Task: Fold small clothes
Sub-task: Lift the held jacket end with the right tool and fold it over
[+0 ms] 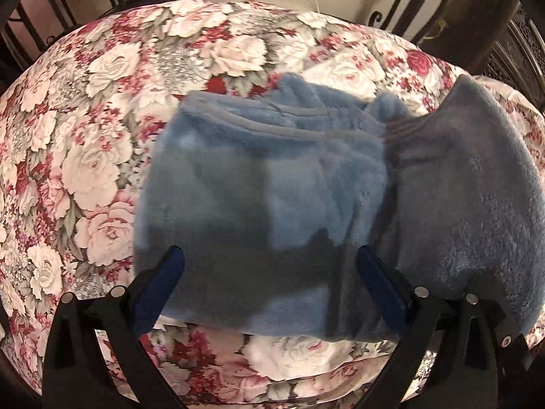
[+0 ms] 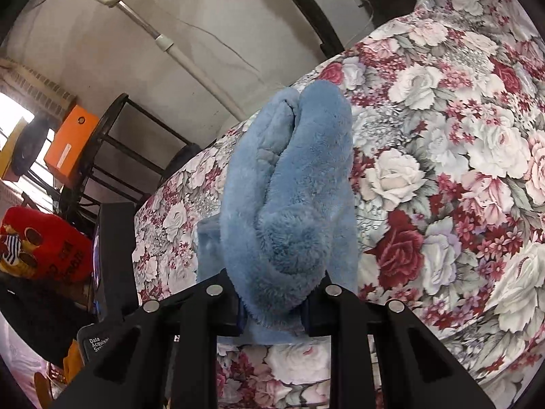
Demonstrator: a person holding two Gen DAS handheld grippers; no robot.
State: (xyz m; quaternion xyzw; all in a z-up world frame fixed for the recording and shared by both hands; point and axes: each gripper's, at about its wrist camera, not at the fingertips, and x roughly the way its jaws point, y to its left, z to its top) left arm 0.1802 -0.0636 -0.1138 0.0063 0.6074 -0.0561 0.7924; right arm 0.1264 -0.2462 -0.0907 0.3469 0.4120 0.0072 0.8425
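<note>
A small blue fleece garment (image 1: 272, 184) lies on the floral tablecloth (image 1: 102, 129), its ribbed hems toward the far side. My left gripper (image 1: 269, 259) is open and empty, its blue-padded fingers (image 1: 160, 283) spread just above the garment's near part. A raised flap of the garment (image 1: 470, 187) stands at the right. In the right wrist view my right gripper (image 2: 272, 303) is shut on a bunched fold of the same blue fleece (image 2: 289, 187) and holds it up off the tablecloth (image 2: 442, 170).
Dark metal chair backs (image 1: 425, 6) stand beyond the table's far edge. In the right wrist view an orange box (image 2: 71, 143), a red printed cushion (image 2: 41, 248) and a black metal rack (image 2: 115, 156) sit off the table's left side.
</note>
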